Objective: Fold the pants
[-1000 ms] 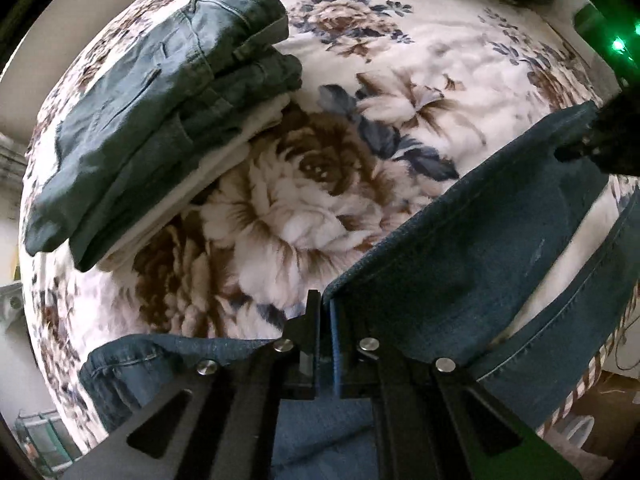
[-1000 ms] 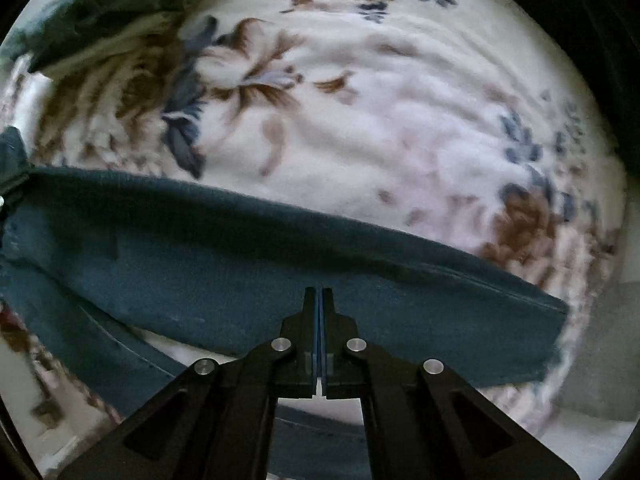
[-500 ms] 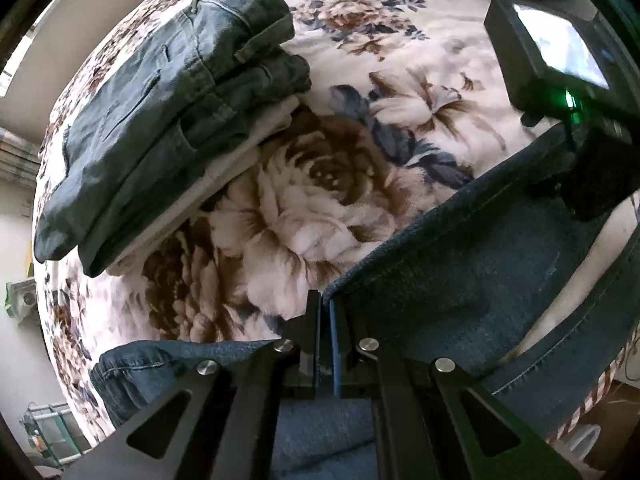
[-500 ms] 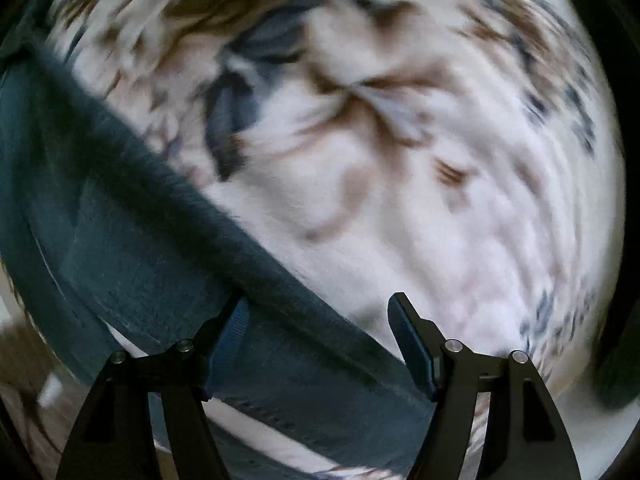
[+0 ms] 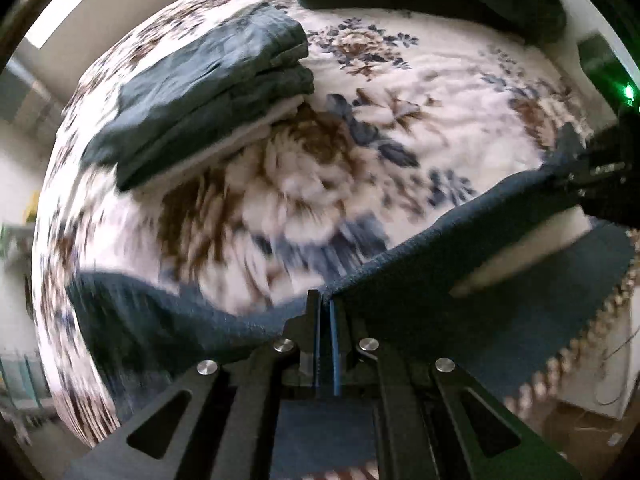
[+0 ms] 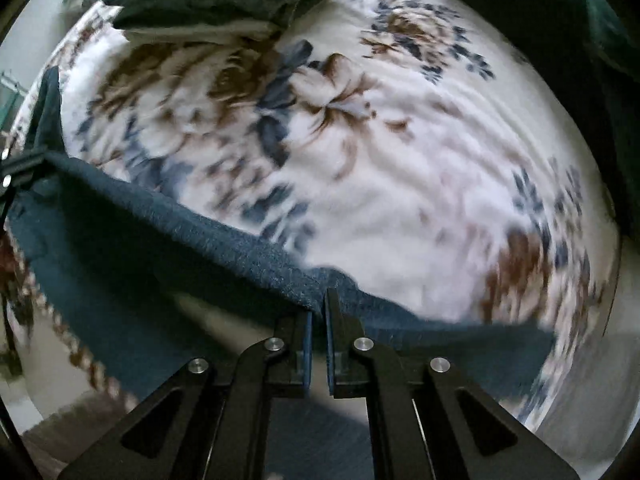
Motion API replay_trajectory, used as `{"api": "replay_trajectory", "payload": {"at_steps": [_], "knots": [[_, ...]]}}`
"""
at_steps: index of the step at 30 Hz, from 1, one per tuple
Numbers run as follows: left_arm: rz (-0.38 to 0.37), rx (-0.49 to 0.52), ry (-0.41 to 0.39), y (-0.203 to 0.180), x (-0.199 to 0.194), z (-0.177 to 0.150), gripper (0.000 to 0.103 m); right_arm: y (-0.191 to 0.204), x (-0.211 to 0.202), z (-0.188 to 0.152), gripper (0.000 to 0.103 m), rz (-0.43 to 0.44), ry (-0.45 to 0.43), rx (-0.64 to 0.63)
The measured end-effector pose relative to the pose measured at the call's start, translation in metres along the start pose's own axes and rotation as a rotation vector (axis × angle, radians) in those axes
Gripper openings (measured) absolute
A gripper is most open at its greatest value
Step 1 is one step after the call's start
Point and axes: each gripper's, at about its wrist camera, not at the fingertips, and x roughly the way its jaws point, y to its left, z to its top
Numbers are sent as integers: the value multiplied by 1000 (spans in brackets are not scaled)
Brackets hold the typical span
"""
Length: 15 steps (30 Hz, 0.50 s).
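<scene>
— What has the left gripper point(image 5: 325, 300) got?

— Its jaws are clamped on the top edge of the dark blue pants point(image 5: 460, 280), right at bottom centre of its view. The cloth runs up to the right edge, where the right gripper point(image 5: 576, 168) pinches it too.

— And seen from the right one?

— The right gripper point(image 6: 318, 304) is clenched on that same edge (only a sliver shows between the pads). The pants point(image 6: 168, 240) stretch to the left edge and sag below.

— Where is all this?

— Over the flowered blanket point(image 5: 400, 92), blurred. A stack of folded clothes point(image 5: 208, 92) sits upper left.
</scene>
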Motion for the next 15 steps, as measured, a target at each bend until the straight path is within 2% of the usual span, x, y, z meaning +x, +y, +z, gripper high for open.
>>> {"api": "replay_trajectory", "payload": {"at_steps": [2,5,6,7,10,11,12,13,14,15], "knots": [[-24,-68,32,-10,-11,-35,2,9,-19,-56,5,23,-4,36],[-24,-135,90,-26,-5,-77,2,30,-29,-146,5,17,23,48],[-27,-155,116,-31,3,-90,2,35,-26,-170,5,24,49,52],[-35,-183,146,-34,15,-103,2,21,-16,-181,5,26,75,50],[-34,-224,221,-43,56,-127,2,29,1,-258,6,24,138,49],[-30,-233,228,-44,66,-129,2,32,11,-264,6,18,145,47],[-27,-237,236,-45,77,-131,2,29,14,-254,6,15,148,46],[-21,-230,249,-46,89,-132,2,29,17,-272,8,7,160,41],[-18,-233,255,-47,98,-131,2,21,20,-256,8,-4,169,42],[-20,-233,264,-47,105,-130,2,22,20,-265,8,-5,176,47]]}}
